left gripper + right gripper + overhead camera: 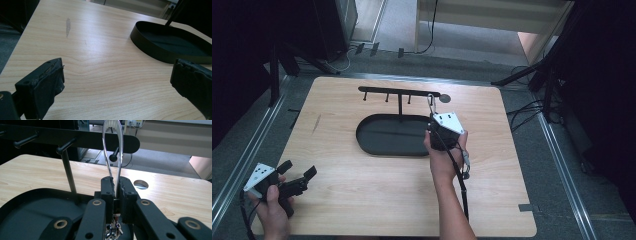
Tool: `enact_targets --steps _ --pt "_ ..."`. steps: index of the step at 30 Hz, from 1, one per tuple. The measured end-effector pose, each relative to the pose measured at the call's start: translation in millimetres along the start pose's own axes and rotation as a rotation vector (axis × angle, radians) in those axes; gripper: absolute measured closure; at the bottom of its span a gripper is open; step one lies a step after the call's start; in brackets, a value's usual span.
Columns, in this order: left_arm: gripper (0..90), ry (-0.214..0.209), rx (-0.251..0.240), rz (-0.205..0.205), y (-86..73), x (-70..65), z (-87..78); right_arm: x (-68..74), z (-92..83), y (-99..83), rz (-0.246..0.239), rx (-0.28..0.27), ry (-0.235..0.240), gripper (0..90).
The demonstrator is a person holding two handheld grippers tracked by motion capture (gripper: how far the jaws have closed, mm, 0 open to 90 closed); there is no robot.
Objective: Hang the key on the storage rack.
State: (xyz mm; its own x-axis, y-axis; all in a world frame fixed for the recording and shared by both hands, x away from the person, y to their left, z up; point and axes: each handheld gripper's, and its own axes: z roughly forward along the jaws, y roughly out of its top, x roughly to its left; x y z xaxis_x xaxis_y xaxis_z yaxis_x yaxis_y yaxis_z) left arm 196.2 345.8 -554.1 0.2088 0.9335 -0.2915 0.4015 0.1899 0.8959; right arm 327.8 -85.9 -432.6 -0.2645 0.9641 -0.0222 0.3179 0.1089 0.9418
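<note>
My left gripper (pixel 298 173) rests low over the near left corner of the counter (pixel 362 195), my hand (pixel 273 207) wrapped around its body. Its fingers (pixel 43 85) are spread wide with nothing between them, just bare wood grain showing through the gap in the left gripper view, and a small pale scuff (pixel 68 25) on the boards farther on.

My right gripper (pixel 433 118) sits farther out, right of the middle, held up by my right hand (pixel 443 157) with its cable (pixel 460 182) trailing back along my forearm. Its fingers (pixel 108 192) are pressed in on a silver metal loop (pixel 113 147), shaped like a carabiner, gripped at its lower end so that the loop stands upright above them. Something metal and glinting hangs below the fingers in the right gripper view, too hidden for me to tell what it is.

Just beyond and to the left lies the black oval tray (pixel 368 145), flat on the counter, with a thin post (pixel 70 175) rising from its far edge. The post carries a black crossbar (pixel 377 90) studded with short pegs (pixel 65 146). The top of my loop reaches the height of that bar near its right end, beside one peg; I cannot tell whether it touches.

Past the bar, a round hole (pixel 141 184) is cut through the counter.
</note>
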Motion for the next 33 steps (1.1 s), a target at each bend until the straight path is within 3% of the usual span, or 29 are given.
enact_targets --steps 33 --pt "0.0 0.000 -0.003 -0.003 0.1 0.8 -0.1 -2.1 34.3 -14.0 0.023 0.071 -0.030 83.9"
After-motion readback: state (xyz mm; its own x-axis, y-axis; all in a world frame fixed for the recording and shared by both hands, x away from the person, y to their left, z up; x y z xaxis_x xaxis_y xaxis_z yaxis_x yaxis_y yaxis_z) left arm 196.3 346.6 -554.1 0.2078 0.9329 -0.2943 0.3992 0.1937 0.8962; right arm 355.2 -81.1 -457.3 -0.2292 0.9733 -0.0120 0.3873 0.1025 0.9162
